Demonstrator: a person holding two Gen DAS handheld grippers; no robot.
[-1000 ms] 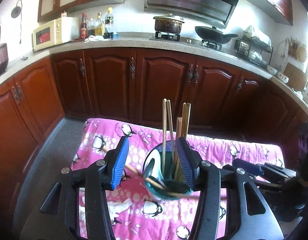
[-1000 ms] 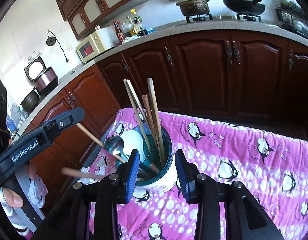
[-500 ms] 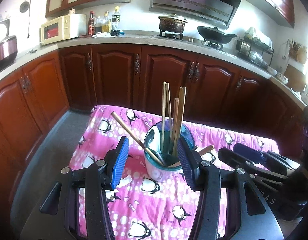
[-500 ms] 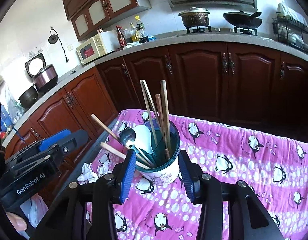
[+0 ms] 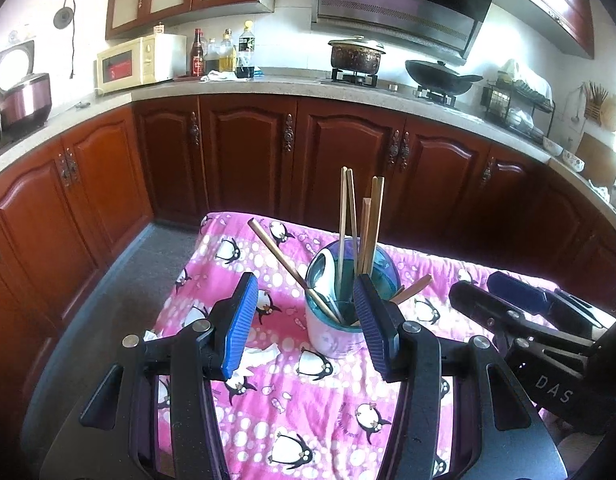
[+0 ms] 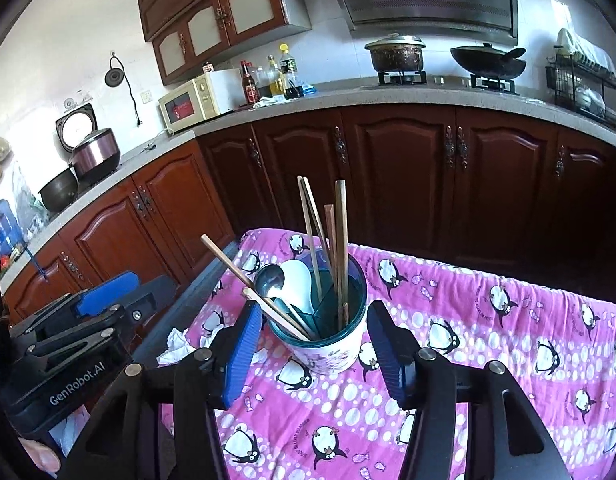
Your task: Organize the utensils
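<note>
**Both grippers empty, utensils sitting in holder**

Landmark is the utensil holder (image 6: 326, 320), a teal-rimmed ceramic cup standing on the pink penguin cloth (image 6: 488, 320).

Left of the holder: your left gripper (image 5: 304, 320) has its jaws spread apart, nothing in them, and hovers short of the cup. Crumpled white tissue (image 6: 174, 346) lies on the cloth by the holder's left base. Two wooden chopsticks (image 6: 244, 276) lean out over the left rim at a steep slant.

Inside the holder: metal spoon (image 6: 269, 280) and white ceramic spoon (image 6: 298, 284) rest bowl-up against the left wall; more upright chopsticks (image 6: 340, 248) stand at the back right.

Right of the holder: your right gripper (image 6: 314, 344) is also spread wide, empty, the cup sitting between the blue pads but apart from them.

Handling guess: chopsticks are light, stiff and thin, so they'll roll in the pads; pinch mid-shaft above the rim. The ceramic spoon is slick and breakable, take the handle. The cup looks heavy enough but top-loaded; pulling the slanted sticks sideways could tip it.
</note>
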